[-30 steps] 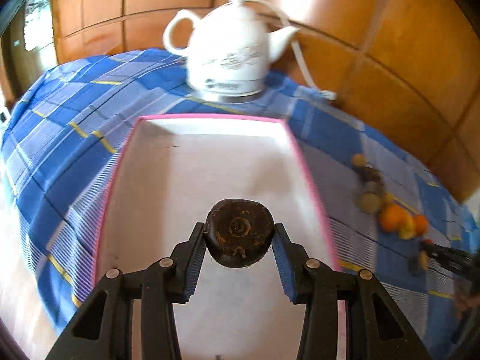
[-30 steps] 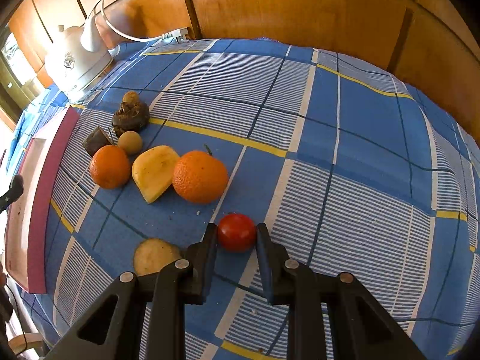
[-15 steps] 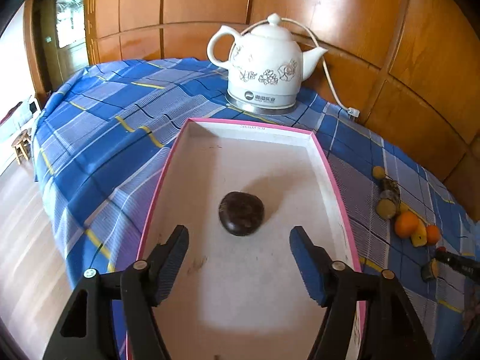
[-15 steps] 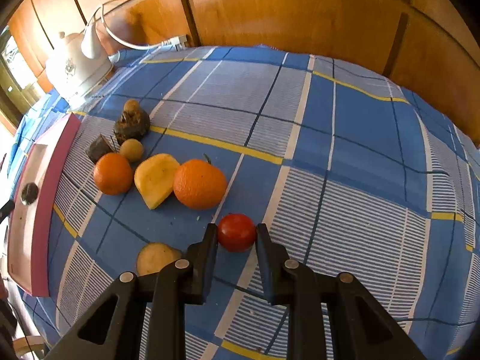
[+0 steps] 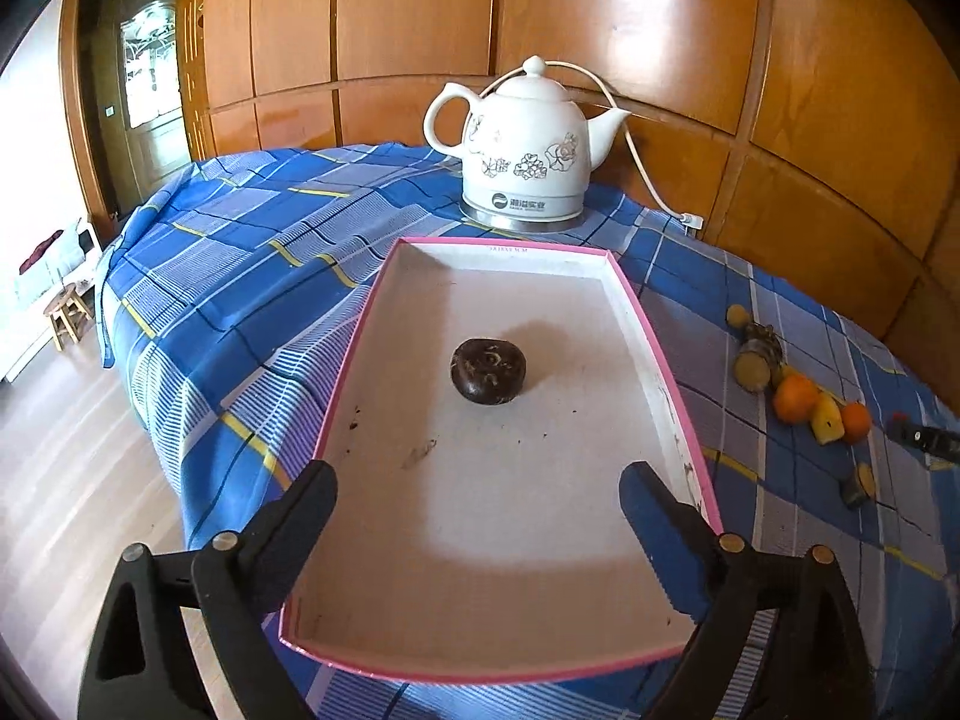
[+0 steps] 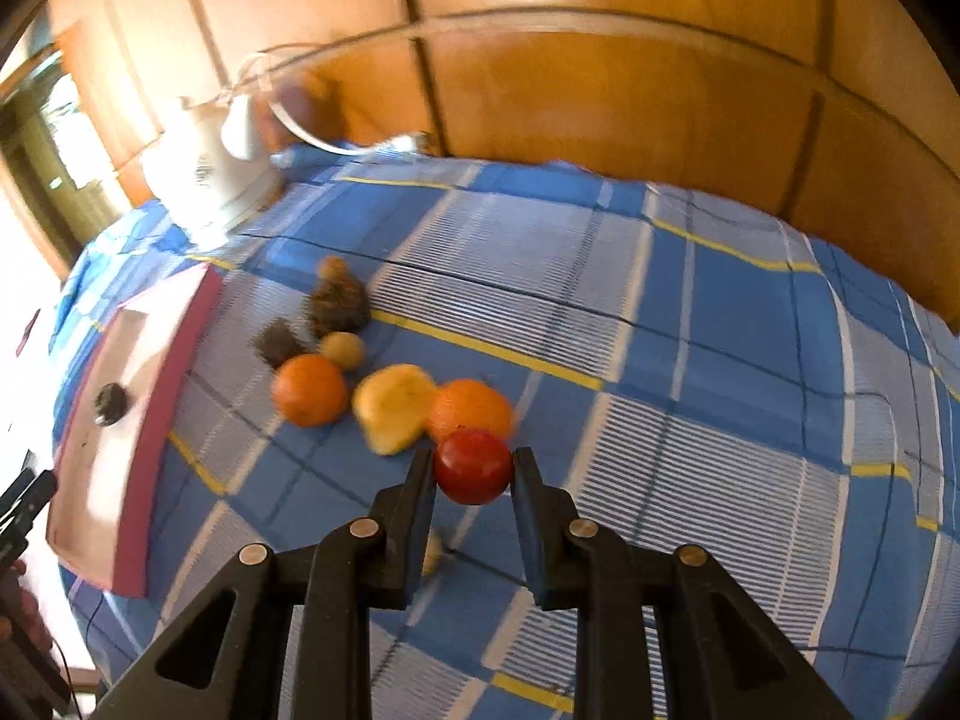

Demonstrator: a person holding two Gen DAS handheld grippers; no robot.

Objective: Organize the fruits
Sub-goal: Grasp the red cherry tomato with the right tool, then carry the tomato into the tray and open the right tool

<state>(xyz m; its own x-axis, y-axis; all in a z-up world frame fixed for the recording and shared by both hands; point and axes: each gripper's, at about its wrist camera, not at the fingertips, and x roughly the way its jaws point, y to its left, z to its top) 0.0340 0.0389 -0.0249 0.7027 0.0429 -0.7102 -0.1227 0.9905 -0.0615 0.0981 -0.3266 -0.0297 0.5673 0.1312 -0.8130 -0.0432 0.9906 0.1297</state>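
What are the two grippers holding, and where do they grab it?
The right gripper pinches the red tomato by its two sides. The left gripper holds nothing; the dark fruit lies loose in the tray.

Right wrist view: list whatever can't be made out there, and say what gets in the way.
- Pale piece under the right gripper: mostly hidden behind its left finger.
- White kettle: motion blur smears its markings.
- Dark lumps beyond the oranges: too blurred to identify.
- Tomato between the fingers: its underside is out of sight.
- Left gripper: cut off by the left edge.
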